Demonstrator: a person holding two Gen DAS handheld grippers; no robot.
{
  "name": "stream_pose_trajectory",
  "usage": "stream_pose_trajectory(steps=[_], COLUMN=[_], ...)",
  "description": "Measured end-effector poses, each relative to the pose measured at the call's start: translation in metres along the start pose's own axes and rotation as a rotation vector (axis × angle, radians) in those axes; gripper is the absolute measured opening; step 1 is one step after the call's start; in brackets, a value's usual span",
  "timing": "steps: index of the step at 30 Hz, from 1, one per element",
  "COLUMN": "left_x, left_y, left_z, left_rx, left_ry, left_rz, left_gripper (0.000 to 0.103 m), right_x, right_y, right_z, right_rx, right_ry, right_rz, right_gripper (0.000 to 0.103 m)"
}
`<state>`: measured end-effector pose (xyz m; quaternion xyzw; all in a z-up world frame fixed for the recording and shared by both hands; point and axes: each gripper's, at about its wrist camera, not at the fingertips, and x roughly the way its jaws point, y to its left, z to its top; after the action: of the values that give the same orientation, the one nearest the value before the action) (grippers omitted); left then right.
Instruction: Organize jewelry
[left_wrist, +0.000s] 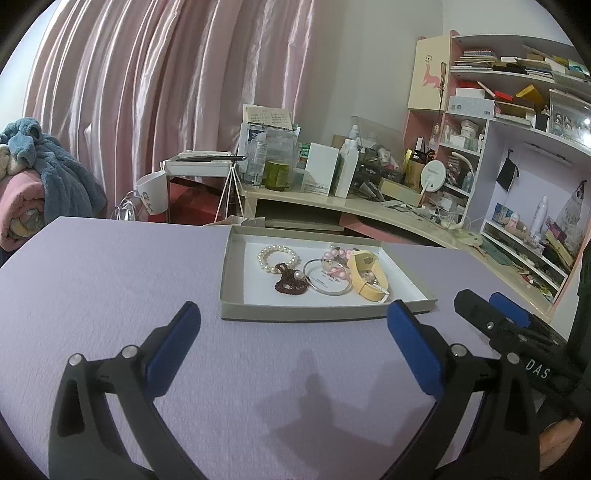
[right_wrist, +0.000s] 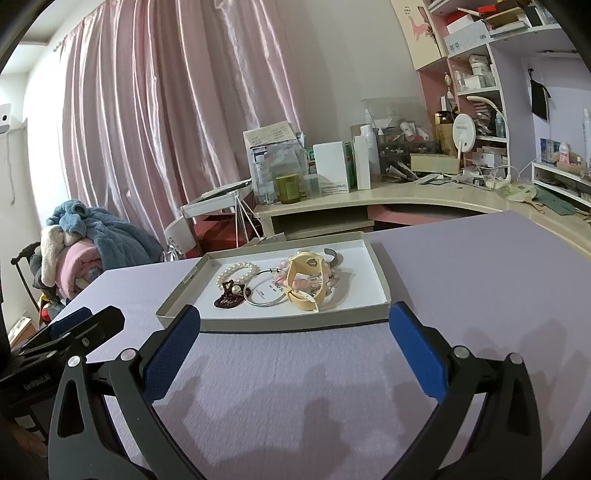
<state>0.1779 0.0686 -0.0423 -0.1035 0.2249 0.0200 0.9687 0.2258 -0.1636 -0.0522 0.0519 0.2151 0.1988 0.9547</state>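
Lavender cloth covers the table (left_wrist: 110, 280); your left gripper (left_wrist: 293, 325) and right gripper (right_wrist: 295, 326) both gape wide, empty. At frame centre the tray (right_wrist: 295, 321) holds tangled jewelry (right_wrist: 280, 284): grab the silver bangle (left_wrist: 327, 277) and the dark bead strand (left_wrist: 290, 282) likely drags along.

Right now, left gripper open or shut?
Open. Left gripper has its blue pads spread wide over the mat, nothing between them.
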Motion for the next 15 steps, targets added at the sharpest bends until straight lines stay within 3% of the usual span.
stream_pose_trajectory(steps=[15], left_x=[0.0008], left_y=[-0.0013], left_z=[0.0015], left_rx=[0.009], left_ry=[-0.004], left_rz=[-0.002], left_gripper=[0.101], right_x=[0.0], right_y=[-0.0012], right_z=[0.0], right_rx=[-0.001], right_ry=[0.0], right_rz=[0.001], right_gripper=[0.102])
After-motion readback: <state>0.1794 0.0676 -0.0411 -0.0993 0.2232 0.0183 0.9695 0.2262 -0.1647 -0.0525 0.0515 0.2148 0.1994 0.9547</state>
